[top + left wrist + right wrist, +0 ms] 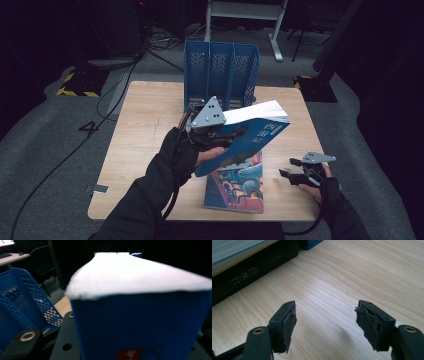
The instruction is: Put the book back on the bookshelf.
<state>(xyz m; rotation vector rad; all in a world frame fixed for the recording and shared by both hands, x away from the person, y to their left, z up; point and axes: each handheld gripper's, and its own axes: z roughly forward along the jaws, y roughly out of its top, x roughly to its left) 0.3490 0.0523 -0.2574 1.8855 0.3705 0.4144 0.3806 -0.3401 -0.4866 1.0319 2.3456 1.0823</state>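
Fingers of the left gripper (227,136) are clamped on the blue book (250,135), which they hold tilted in the air above the middle of the desk (145,125), its white page edge facing up and toward the far side. In the left gripper view the book (140,322) fills the space between the jaws, cover toward the camera and pages (135,277) above. Directly beneath it a second book (235,187) with an illustrated cover lies flat near the desk's near edge.

The step in hand looks like carrying the lifted book to the blue file rack (221,75), which stands at the far edge of the desk just beyond the gripper. The next move seems to call for turning the book upright, spine down, and lining it up with one of the rack's open slots before lowering it in; a tilted entry could catch on a divider.

Over by the near right corner, the right gripper (290,170) hovers low above bare wood with its fingers (287,325) spread apart and nothing between them. In the right gripper view a dark book spine (254,272) lies on the desk just ahead and to its left, well clear of the pads.
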